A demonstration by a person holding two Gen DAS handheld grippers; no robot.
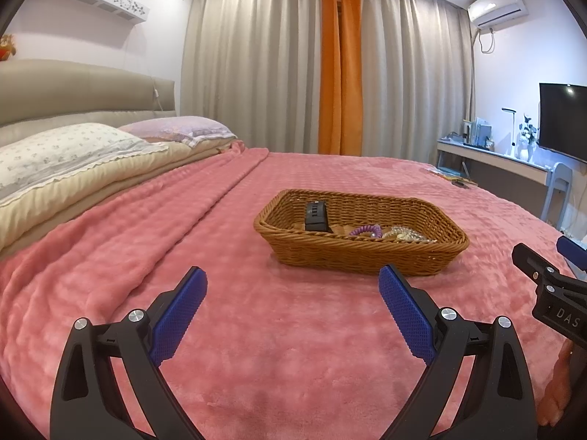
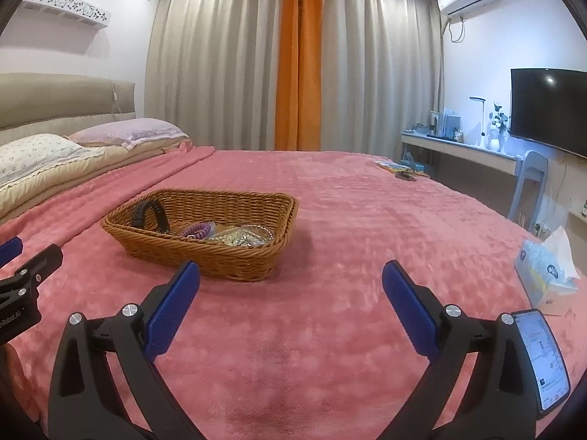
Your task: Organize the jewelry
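Note:
A brown wicker basket sits on the pink bed blanket; it also shows in the right wrist view. Inside lie a black watch, a purple spiral hair tie and a pile of pale gold and clear beaded jewelry. My left gripper is open and empty, above the blanket just in front of the basket. My right gripper is open and empty, in front of and right of the basket.
A tissue pack and a phone lie at the bed's right edge. Small items lie at the far right corner. Pillows lie at the left. A desk, chair and TV stand right.

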